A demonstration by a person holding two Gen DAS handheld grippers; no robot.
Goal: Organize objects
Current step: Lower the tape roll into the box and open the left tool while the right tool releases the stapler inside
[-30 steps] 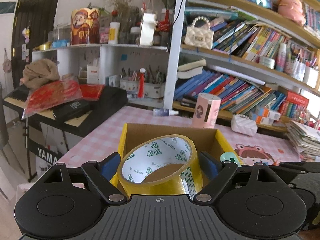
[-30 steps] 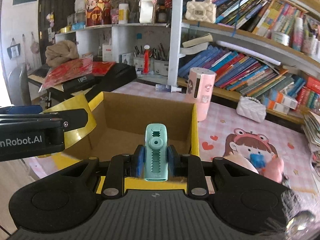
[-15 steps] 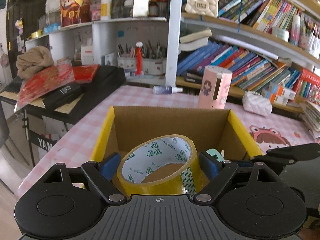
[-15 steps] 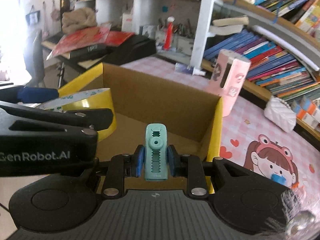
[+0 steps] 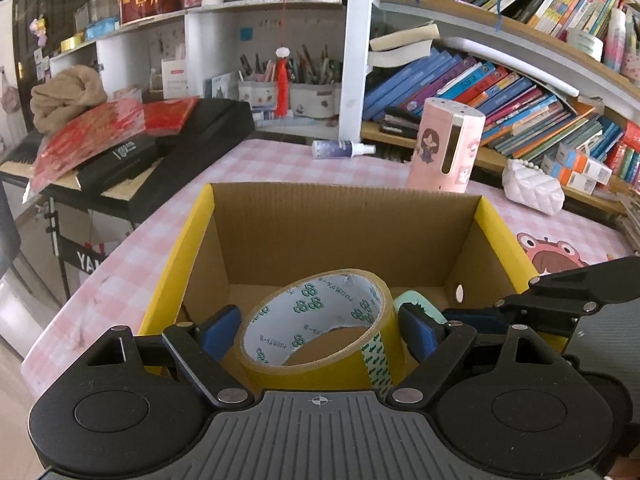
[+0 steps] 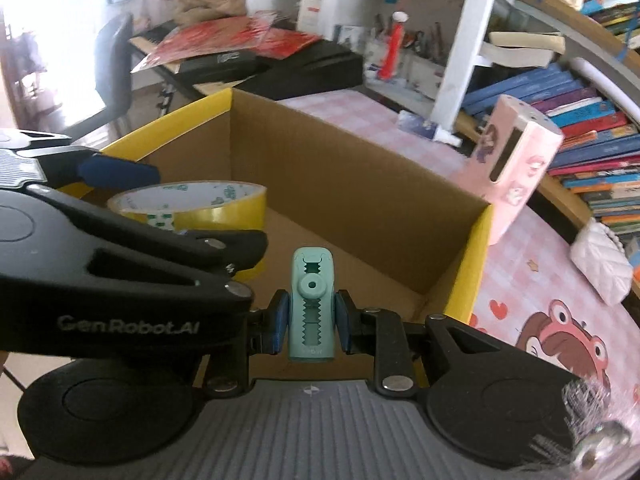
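A yellow cardboard box (image 5: 492,236) with a brown inside stands open on the pink checked table; it also shows in the right wrist view (image 6: 476,256). My left gripper (image 5: 320,330) is shut on a roll of yellow tape (image 5: 320,332) and holds it inside the box, low over its floor. The tape also shows in the right wrist view (image 6: 200,204). My right gripper (image 6: 312,318) is shut on a small teal clip (image 6: 312,304), held inside the box beside the left gripper. The clip's tip shows in the left wrist view (image 5: 416,304).
A pink cartoon cylinder (image 5: 444,144) stands just behind the box, with a small spray bottle (image 5: 340,148) and a white quilted pouch (image 5: 534,192) near it. Bookshelves run along the back. A black keyboard with red packets (image 5: 120,140) sits to the left.
Both grippers have moved forward and down over the box rim into the box, carrying the tape and the clip. The right gripper has also turned left.
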